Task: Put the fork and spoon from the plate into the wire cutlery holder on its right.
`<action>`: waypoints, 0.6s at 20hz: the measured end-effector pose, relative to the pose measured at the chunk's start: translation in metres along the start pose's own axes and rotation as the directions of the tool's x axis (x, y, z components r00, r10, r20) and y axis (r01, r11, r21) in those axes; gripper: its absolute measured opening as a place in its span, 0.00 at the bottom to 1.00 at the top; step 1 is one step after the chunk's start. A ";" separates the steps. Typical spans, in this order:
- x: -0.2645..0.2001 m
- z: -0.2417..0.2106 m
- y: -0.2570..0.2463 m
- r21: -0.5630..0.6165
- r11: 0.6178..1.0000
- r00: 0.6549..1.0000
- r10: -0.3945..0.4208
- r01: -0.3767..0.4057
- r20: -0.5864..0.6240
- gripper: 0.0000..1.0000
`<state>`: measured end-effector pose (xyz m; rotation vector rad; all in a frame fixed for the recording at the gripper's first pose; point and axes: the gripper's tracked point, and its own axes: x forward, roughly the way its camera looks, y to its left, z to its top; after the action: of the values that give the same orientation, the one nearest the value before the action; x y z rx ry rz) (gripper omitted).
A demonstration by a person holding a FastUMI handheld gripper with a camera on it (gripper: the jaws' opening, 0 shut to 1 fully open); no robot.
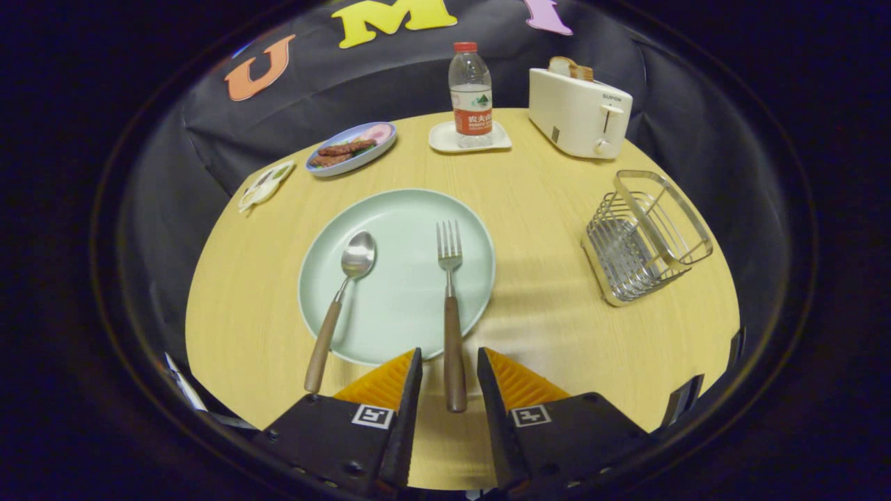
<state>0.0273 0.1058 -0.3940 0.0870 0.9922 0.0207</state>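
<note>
Two claw (449, 365) fingers apart, flanking fork (452, 306) handle, untouched

Camera riding the hand-held gripper (449, 362), low, near, facing forward across the table (557, 306)

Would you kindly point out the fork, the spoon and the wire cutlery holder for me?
fork (451, 292), gripper view, on the neck above its wooden handle.
spoon (358, 255), gripper view, on the bowl.
wire cutlery holder (621, 252), gripper view, on its wire floor.
</note>
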 end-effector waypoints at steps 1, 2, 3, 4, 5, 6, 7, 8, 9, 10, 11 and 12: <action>0.010 0.000 -0.004 -0.001 1.000 1.000 -0.016 0.016 0.000 0.47; 0.000 0.001 -0.007 -0.001 1.000 1.000 -0.022 0.022 -0.004 0.31; 0.001 -0.003 -0.004 -0.005 1.000 1.000 -0.016 0.016 -0.018 0.16; -0.002 -0.003 -0.003 -0.009 1.000 1.000 -0.006 0.006 -0.025 0.16; -0.004 0.001 -0.007 -0.023 1.000 0.999 -0.021 0.020 -0.033 0.16; 0.005 -0.005 -0.009 -0.029 0.999 0.999 -0.020 0.019 -0.034 0.06; -0.004 -0.004 -0.007 -0.041 0.999 0.999 -0.015 0.014 -0.036 0.06; -0.009 -0.003 -0.008 -0.051 0.999 0.999 -0.011 0.009 -0.035 0.06; -0.012 -0.002 -0.011 -0.064 0.998 0.999 -0.006 0.004 -0.031 0.06; -0.017 0.001 -0.013 -0.076 0.997 1.000 -0.005 0.004 -0.019 0.06; -0.023 0.005 -0.014 -0.089 0.996 1.000 -0.001 0.000 -0.007 0.06; -0.028 0.009 -0.014 -0.099 0.995 1.000 0.007 -0.006 0.004 0.06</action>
<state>0.0187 0.0897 -0.3669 -0.0003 0.9850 0.0756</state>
